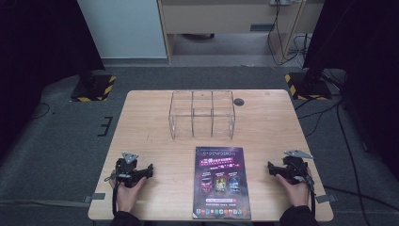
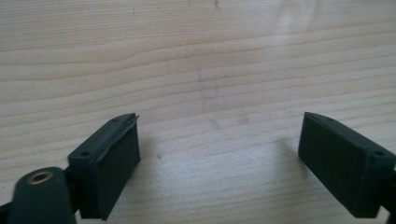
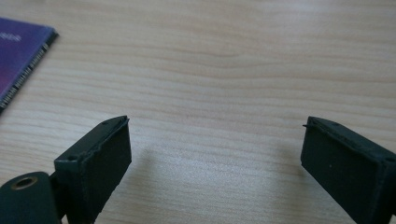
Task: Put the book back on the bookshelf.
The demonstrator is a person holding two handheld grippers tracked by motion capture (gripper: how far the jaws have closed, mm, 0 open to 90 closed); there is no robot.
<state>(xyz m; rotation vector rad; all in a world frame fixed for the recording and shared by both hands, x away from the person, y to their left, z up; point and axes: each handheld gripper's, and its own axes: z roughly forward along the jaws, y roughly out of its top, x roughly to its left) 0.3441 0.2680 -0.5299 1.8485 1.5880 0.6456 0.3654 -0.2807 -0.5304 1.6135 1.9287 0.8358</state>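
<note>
Booklet: a purple booklet is lying flat on the counter, at the middle of the near edge, its cover facing up with small pictures and a row of icons along the bottom; its print is too small to read.
Booklet corner: one corner is showing at the upper left of the right gripper view, flat on the wood.
Clear organizer: a transparent box with upright dividers is standing just beyond the booklet, toward the far side, apart from it.
Left tongs: the left tongs are resting on the counter to the left of the booklet, held by the left hand, pointing toward the booklet; in the left gripper view the jaws are standing wide apart with bare wood between them.
Right tongs: the right tongs are resting to the right of the booklet, held by the right hand, pointing inward; in the right gripper view the jaws are gaping, gripping nothing.
Counter: pale wood, with a dark round cap near the far edge.
Surroundings: grey floor, and black-and-yellow striped bases are sitting beyond both far corners.
</note>
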